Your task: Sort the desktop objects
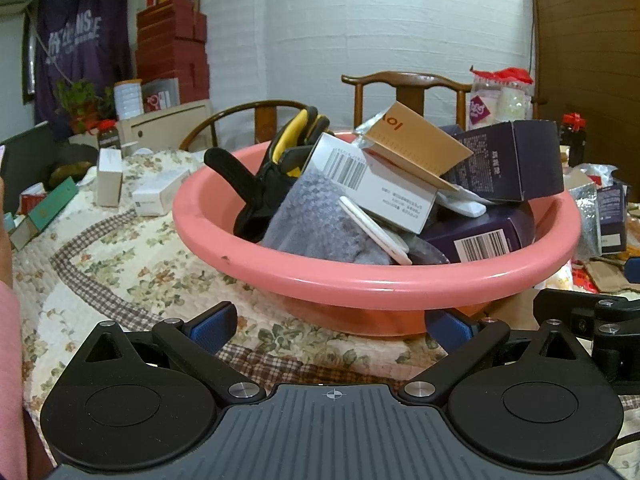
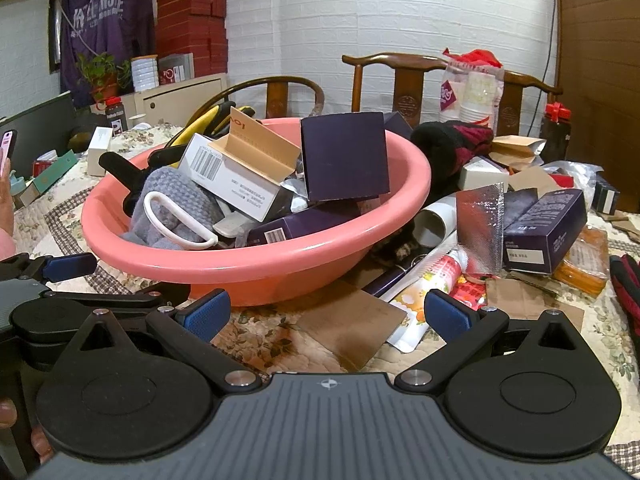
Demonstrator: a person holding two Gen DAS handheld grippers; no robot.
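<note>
Both grippers, left (image 1: 331,322) and right (image 2: 324,314), jaws wide apart, empty, before pink basin (image 1: 400,280).

Pink basin (image 1: 400,280): floor and lower contents hidden beneath piled boxes. Purple box (image 1: 476,240): mostly buried, barcode end exposed only. Red glove (image 2: 628,284): cut off at the right edge of the right wrist view. Box print too small to read.

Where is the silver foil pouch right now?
In the right wrist view, the silver foil pouch stands right of the pink basin, leaning against a dark purple box.
</note>
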